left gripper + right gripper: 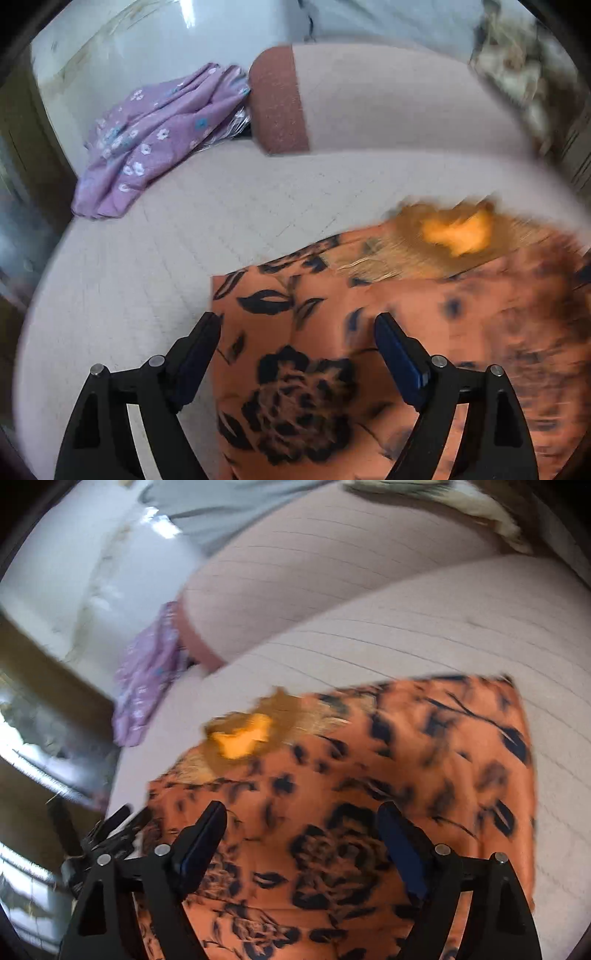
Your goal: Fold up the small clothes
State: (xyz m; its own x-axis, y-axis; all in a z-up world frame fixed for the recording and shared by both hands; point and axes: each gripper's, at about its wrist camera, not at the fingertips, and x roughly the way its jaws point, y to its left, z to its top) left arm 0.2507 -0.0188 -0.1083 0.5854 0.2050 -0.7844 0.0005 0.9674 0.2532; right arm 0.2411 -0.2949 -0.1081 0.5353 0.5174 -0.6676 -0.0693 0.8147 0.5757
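Observation:
An orange garment with a black flower print [314, 332] lies flat on the pale sofa seat [147, 258]; it also shows in the right wrist view [388, 768]. A golden embroidered neckline patch [454, 232] sits at its far edge, also in the right wrist view [240, 734]. My left gripper [297, 325] is open above the garment's left edge, holding nothing. My right gripper [303, 816] is open above the garment's middle, holding nothing. The left gripper's black body [107, 834] shows at the lower left of the right wrist view.
A folded purple floral cloth [155, 136] lies at the sofa's far left, also in the right wrist view [147, 686]. A pale backrest cushion with a rust-red end [280, 99] stands behind the seat. White glossy floor [129, 48] lies beyond.

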